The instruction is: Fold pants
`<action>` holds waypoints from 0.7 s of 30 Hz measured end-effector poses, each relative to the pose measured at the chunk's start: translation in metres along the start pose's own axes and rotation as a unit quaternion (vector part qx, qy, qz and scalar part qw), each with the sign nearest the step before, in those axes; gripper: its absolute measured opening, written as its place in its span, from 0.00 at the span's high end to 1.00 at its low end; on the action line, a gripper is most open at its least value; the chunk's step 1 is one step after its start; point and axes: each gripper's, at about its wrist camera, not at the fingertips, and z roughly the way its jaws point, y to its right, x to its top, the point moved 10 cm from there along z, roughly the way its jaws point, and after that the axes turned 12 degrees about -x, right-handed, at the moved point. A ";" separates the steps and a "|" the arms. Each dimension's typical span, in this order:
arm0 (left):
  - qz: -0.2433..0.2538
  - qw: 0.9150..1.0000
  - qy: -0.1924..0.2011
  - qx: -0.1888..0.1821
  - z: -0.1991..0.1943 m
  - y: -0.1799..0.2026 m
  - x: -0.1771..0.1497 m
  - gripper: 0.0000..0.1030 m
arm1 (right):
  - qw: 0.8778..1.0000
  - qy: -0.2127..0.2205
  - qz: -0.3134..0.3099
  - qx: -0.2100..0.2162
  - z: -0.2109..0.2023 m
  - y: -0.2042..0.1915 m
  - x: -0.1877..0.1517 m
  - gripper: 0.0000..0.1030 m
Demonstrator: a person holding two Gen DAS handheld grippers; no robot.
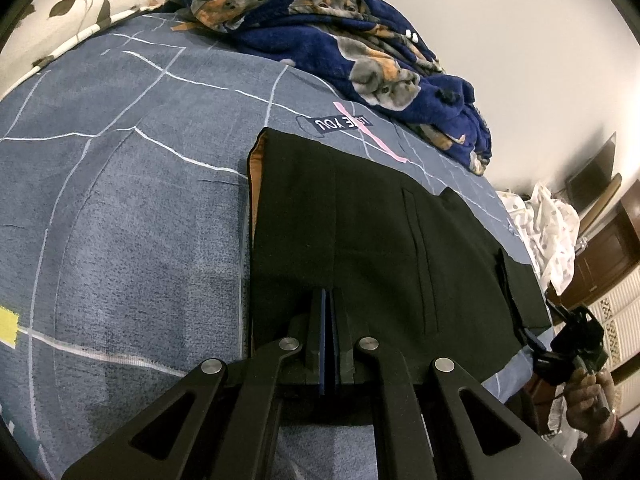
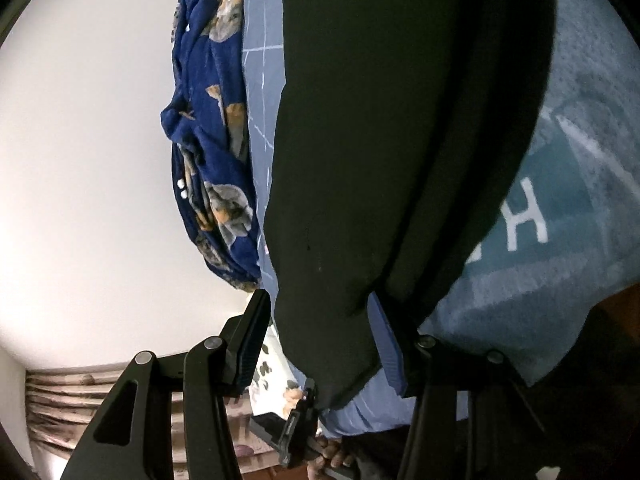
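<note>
Black pants are lying on the bed; the left gripper is sitting closed and empty, the right gripper half-open around their edge, risking slipping.

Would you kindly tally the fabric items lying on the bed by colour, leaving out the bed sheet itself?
Black: 1, the pants
Navy blue with dog print: 1, the blanket
White with leaf print: 1, the pillow
White with dots: 1, the crumpled cloth at the bed's edge
Total: 4
</note>
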 end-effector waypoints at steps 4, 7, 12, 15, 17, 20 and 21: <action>-0.002 1.000 0.001 -0.003 -0.001 -0.001 0.000 0.94 | 1.000 0.019 0.005 -0.008 0.003 -0.002 0.001 0.53; -0.003 1.000 0.001 -0.003 -0.001 -0.001 0.000 0.94 | 1.000 0.026 -0.003 -0.016 0.003 -0.003 0.001 0.53; -0.002 1.000 0.001 -0.002 -0.001 0.000 0.000 0.94 | 0.999 0.026 0.001 -0.032 0.005 0.004 0.003 0.73; -0.003 1.000 0.001 -0.004 -0.001 -0.001 0.000 0.94 | 0.999 0.015 0.021 -0.041 0.010 0.019 0.006 0.97; -0.003 1.000 0.001 -0.003 -0.002 -0.002 0.000 0.94 | 0.999 0.009 0.026 -0.028 0.011 0.020 0.007 0.97; -0.003 1.000 0.001 -0.003 -0.002 -0.002 0.000 0.94 | 0.999 0.011 0.008 -0.030 0.009 0.015 0.007 0.94; -0.003 1.000 0.001 -0.003 -0.002 -0.002 0.000 0.94 | 0.999 0.010 0.002 -0.032 0.008 0.013 0.006 0.94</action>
